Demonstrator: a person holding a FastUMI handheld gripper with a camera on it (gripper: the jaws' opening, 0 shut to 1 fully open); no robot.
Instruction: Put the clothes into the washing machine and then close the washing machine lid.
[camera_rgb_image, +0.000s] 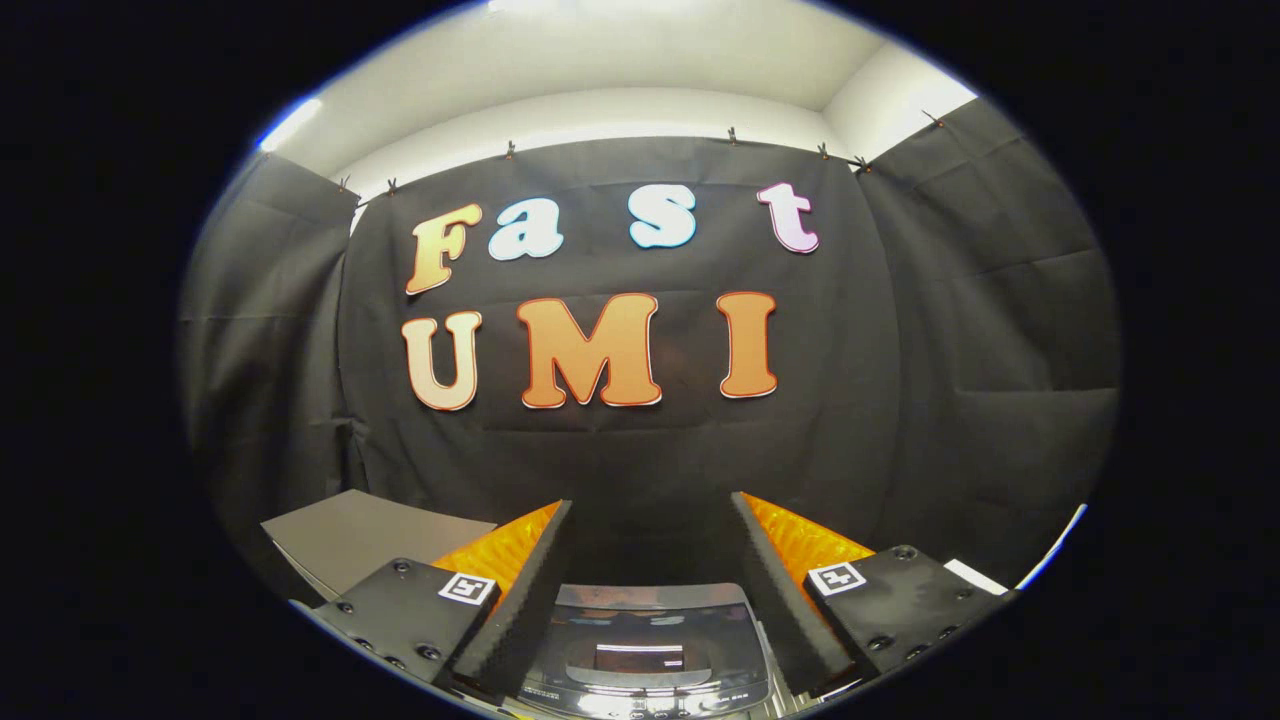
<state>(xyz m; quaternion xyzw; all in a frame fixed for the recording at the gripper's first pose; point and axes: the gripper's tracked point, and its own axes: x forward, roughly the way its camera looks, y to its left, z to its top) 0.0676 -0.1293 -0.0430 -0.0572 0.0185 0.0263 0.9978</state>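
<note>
Glossy washing machine lid (650, 640) lies closed between the gripper (652, 515) jaws — spread wide, empty; no brand legible.

Cloth-walled booth (960, 330) with washing machine (650, 650)

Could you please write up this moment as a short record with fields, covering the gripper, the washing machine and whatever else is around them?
gripper: gripper, jaws wide apart, nothing between them
washing machine: washing machine low between the fingers, seen from above
lid: glossy dark lid looks to lie flat over the top, though I cannot be sure it is shut
controls: control strip along the machine's near edge
clothes: none seen
nearby: grey board beyond the left finger
backdrop: black cloth wall ahead
</note>
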